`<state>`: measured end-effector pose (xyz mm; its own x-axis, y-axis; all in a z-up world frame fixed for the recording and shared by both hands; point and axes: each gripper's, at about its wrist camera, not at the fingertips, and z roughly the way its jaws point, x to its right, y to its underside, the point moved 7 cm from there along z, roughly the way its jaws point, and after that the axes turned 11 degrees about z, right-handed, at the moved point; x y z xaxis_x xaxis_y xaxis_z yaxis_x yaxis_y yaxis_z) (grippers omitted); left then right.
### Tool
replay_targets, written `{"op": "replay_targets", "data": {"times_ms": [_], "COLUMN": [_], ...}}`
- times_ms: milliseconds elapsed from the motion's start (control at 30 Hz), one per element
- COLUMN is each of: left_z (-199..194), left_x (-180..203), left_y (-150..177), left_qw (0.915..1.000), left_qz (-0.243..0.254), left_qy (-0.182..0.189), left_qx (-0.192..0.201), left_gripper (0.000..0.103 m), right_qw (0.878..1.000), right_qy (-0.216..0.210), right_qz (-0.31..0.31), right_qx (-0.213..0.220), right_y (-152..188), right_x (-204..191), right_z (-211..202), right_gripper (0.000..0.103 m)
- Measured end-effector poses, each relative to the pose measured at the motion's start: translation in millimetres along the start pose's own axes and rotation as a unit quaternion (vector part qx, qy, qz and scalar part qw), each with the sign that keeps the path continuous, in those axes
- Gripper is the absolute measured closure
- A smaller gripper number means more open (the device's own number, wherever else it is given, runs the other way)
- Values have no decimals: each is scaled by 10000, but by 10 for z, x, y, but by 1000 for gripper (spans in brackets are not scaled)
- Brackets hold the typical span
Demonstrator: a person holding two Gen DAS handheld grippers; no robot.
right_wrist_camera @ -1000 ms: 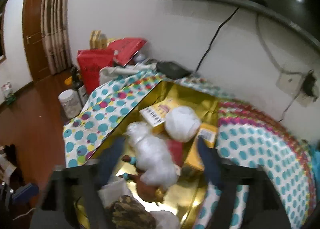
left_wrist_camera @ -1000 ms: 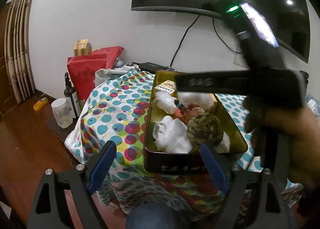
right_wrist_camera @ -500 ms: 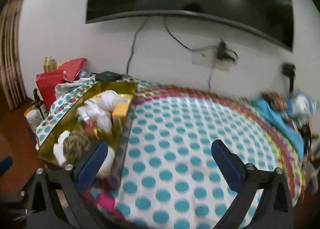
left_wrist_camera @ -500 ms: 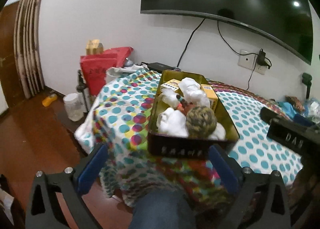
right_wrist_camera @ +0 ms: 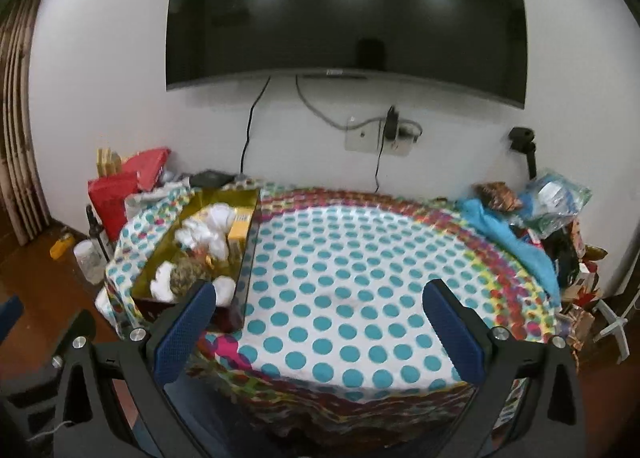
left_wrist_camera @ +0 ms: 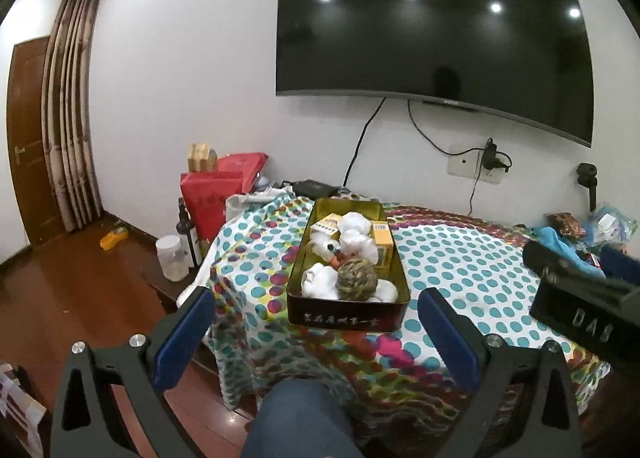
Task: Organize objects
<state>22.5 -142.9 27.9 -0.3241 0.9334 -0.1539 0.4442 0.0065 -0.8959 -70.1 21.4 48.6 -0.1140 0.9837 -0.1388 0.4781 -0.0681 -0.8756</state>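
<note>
- Gold-lined metal tin (left_wrist_camera: 347,300) sits at the left end of the table (right_wrist_camera: 360,298), near its front edge, on a cloth of teal dots with a multicoloured border.
- The tin is packed: white wadded bundles (left_wrist_camera: 320,282), a brown-and-tan woven ball (left_wrist_camera: 357,280) at the near end, a yellow box (left_wrist_camera: 383,244) against the right wall, and a second small carton (left_wrist_camera: 326,227) toward the far end.
- The left claw (left_wrist_camera: 316,332) hangs in front of the tin's near wall, blue pads spread wide, nothing between them.
- The right claw (right_wrist_camera: 318,328) faces the bare middle of the table, also spread wide and holding nothing; its dark body shows at the right edge of the left wrist view.
- No loose item lies on the dotted cloth between the tin and the far right clutter, where a blue cloth (right_wrist_camera: 508,234) and plastic bags (right_wrist_camera: 556,198) are heaped.
- Judged from this, the gathering step looks done or nearly so: everything small is already in the tin, and both claws stand off from it.
- A likely next move is either to shift the tin or to fetch something from the right-hand heap; which one cannot be told.
- Lifting the tin would call for a grip on its thin wall, and the heaped contents could spill if it tilts.
</note>
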Motion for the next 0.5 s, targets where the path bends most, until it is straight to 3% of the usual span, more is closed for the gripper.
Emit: {"op": "replay_targets", "data": {"times_ms": [267,500], "left_z": [-130,-158], "left_x": [276,389], "left_y": [-41,4], "left_qw": [9994,9988], "left_qz": [358,465], "left_qy": [21,128], "left_qx": [18,-15], "left_gripper": [0,0], "right_qw": [9984,9987], "right_qy": [-172,-248], "right_qz": [-85,-149], "right_qx": [541,412], "right_y": [-128,-48], "right_x": [-44,-139], "right_z": [-315,-298], "right_gripper": [0,0]}}
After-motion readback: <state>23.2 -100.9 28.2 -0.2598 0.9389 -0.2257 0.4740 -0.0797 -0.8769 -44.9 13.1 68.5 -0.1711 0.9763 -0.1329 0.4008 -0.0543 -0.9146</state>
